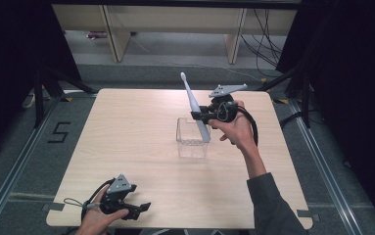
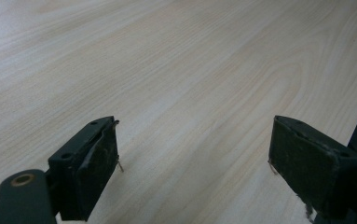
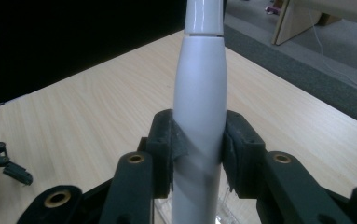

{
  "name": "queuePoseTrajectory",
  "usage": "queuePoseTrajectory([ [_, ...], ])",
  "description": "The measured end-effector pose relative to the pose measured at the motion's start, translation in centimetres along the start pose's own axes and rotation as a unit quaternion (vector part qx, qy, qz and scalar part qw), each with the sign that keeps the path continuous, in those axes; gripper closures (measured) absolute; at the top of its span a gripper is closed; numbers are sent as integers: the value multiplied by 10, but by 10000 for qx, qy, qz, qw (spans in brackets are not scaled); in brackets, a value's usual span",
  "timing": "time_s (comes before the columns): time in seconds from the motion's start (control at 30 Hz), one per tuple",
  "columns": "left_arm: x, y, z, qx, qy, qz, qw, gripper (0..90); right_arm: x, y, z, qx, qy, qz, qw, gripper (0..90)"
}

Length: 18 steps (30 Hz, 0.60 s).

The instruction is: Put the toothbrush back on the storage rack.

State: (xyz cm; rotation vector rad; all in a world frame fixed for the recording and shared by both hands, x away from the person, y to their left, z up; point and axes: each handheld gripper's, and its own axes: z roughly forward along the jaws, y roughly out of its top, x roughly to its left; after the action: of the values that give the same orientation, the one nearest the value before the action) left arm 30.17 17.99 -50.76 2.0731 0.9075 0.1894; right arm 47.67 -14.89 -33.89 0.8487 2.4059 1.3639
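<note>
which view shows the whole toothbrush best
The high view: the toothbrush shows from head to base, tilted, base in the clear box, held by the right gripper. The right gripper view gives its white handle close up between the pads.

One white electric toothbrush (image 1: pixel 193 103), one clear plastic container (image 1: pixel 192 138), one wooden table (image 1: pixel 136 142), two claws

Grey carpet floor (image 1: pixel 23 161), black curtains (image 1: pixel 9 58) around

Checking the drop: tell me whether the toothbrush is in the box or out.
Partly in: the toothbrush, tilted, has its lower end inside the clear box, held by the right gripper.
</note>
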Motion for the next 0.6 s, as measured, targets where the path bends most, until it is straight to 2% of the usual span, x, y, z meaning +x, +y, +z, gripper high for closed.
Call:
queuePoseTrajectory([
  [0.13,0,0,0,-6,-6,-1,10000,149,-6,-2,7,3,-102,-26,9999,667],
  [0.2,0,0,0,-7,-6,-2,10000,149,-7,-3,10,89,-108,61,9999,667],
  [0.3,0,0,0,1,-8,2,10000,149,-12,-3,16,55,-178,-57,9998,667],
  [0.47,0,0,0,-2,-9,-1,10000,149,-13,-6,26,134,-132,105,9998,666],
  [0.5,0,0,0,-1,-11,5,10000,149,-15,-6,27,140,-221,-21,9997,667],
  [0.53,0,0,0,-2,-12,7,10000,149,-14,-6,30,139,-168,20,9998,666],
  [0.6,0,0,0,1,-15,5,10000,149,-12,-7,32,224,-212,68,9995,667],
])
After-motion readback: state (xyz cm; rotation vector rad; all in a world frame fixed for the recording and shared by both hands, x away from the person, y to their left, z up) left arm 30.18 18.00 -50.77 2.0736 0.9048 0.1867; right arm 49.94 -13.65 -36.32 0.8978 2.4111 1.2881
